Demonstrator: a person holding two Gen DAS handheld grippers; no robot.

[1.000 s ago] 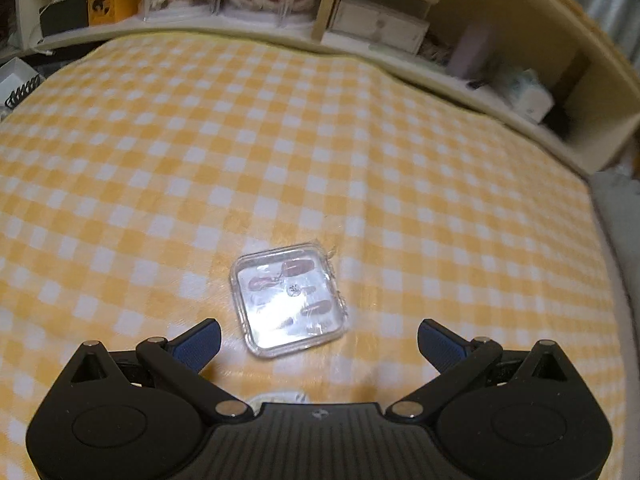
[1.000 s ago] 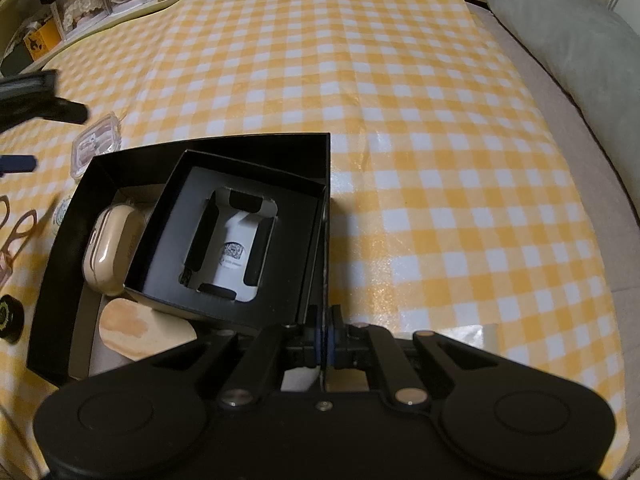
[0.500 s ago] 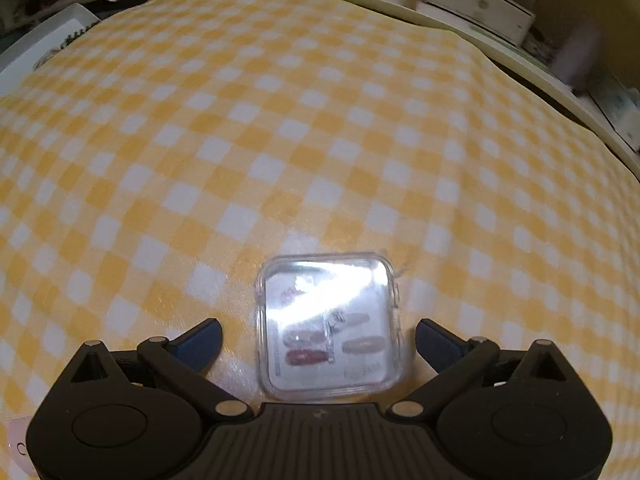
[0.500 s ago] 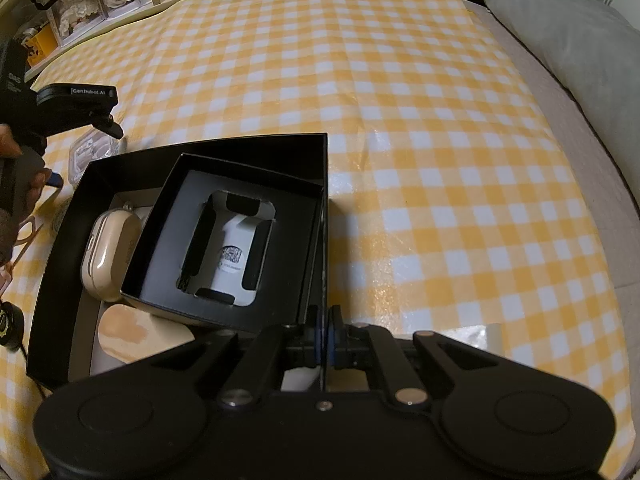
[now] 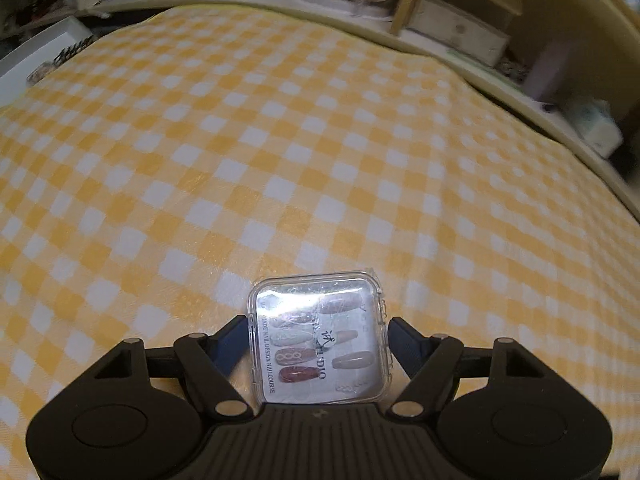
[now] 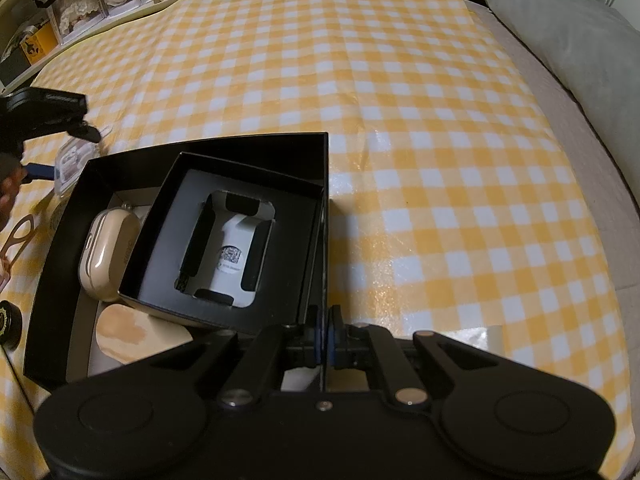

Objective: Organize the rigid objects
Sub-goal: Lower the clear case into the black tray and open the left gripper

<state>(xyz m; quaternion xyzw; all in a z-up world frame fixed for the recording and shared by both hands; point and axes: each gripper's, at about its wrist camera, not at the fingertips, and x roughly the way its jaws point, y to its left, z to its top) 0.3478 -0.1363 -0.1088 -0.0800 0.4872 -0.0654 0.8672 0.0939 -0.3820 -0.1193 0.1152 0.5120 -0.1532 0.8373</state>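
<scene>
A clear square case of false nails (image 5: 316, 360) lies flat on the yellow checked cloth. My left gripper (image 5: 317, 326) straddles it and its jaws are closing; the left pad meets the case's edge and a thin gap remains at the right pad. In the right wrist view my right gripper (image 6: 324, 340) is shut on the right wall of a large black box (image 6: 200, 144). The box holds a smaller black box (image 6: 224, 236), a beige earbud case (image 6: 106, 252) and a peach oval piece (image 6: 128, 332). The clear case (image 6: 68, 160) shows just left of the big box.
Glasses (image 6: 20, 236) and a round black item (image 6: 8, 320) lie left of the box. A grey cushion (image 6: 580, 40) borders the cloth on the right. Shelves with bins and drawers (image 5: 456, 32) run along the far edge.
My left gripper has come forward over the clear case, so the case now sits between its fingers, and the jaws have narrowed. The right gripper and the box have not moved.
</scene>
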